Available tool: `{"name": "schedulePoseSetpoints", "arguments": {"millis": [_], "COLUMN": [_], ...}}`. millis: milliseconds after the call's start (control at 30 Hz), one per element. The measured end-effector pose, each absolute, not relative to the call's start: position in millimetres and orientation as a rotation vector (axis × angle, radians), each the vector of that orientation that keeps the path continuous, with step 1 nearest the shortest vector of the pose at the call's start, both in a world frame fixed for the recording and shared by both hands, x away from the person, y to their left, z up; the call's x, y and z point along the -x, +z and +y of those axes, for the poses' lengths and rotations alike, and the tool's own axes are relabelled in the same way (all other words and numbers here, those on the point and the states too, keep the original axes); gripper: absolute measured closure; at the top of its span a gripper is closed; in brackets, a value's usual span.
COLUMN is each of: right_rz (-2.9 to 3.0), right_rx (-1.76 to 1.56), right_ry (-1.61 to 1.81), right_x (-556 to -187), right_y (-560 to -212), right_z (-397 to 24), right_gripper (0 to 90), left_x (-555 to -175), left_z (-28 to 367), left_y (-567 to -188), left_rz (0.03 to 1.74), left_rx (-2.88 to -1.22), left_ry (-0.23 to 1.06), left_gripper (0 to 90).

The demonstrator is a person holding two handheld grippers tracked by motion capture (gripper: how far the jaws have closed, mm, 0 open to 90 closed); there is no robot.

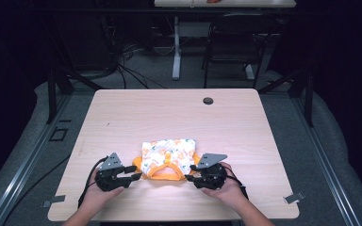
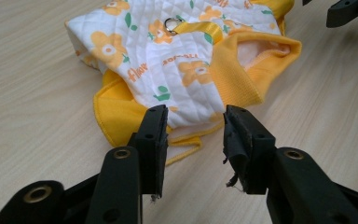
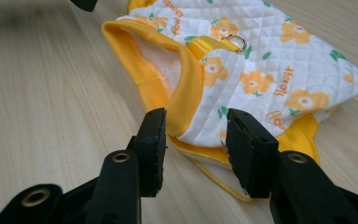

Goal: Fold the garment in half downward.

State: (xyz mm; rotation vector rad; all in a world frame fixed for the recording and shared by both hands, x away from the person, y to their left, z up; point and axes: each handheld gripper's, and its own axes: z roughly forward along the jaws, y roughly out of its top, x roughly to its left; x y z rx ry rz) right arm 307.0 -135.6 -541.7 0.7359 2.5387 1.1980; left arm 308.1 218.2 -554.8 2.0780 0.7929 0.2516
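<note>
From the high view, a pale wooden bench [image 1: 179,117] stands on grey floor [image 1: 23,155] in a dark room, with a black chair [image 1: 238,42] and loose cables [image 1: 122,61] behind it and a round cable hole [image 1: 208,100] near its far edge. A small folded garment [image 1: 168,159], white with orange flowers and yellow trim, lies near the front edge, between the left hand-held gripper [image 1: 135,172] and the right hand-held gripper [image 1: 189,173]; both sit just beside it with their jaws apart.

In the left gripper view, the left hand-held gripper [image 2: 193,133] stands open over the bench's wood grain [image 2: 32,107], the garment's [image 2: 168,65] yellow edge just ahead of its jaws, no pad pressing on it.

In the right gripper view, the right hand-held gripper [image 3: 196,135] is open too, the garment's [image 3: 270,70] corner lying between the jaws, ungripped, flat on the bench [image 3: 60,102]
</note>
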Motion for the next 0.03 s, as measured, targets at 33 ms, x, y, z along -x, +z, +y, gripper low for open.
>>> {"name": "schedulePoseSetpoints", "arguments": {"millis": [33], "right_rz": [2.524], "right_rx": [-0.737], "right_ry": [1.19], "right_x": [-306.1], "right_y": [-542.5], "right_z": [-135.4], "right_gripper": [57.1], "left_x": [-307.9], "left_z": [217.9], "left_y": [-555.1], "left_rz": [0.793], "left_rx": [-2.076], "left_ry": [0.253], "left_gripper": [57.1]}}
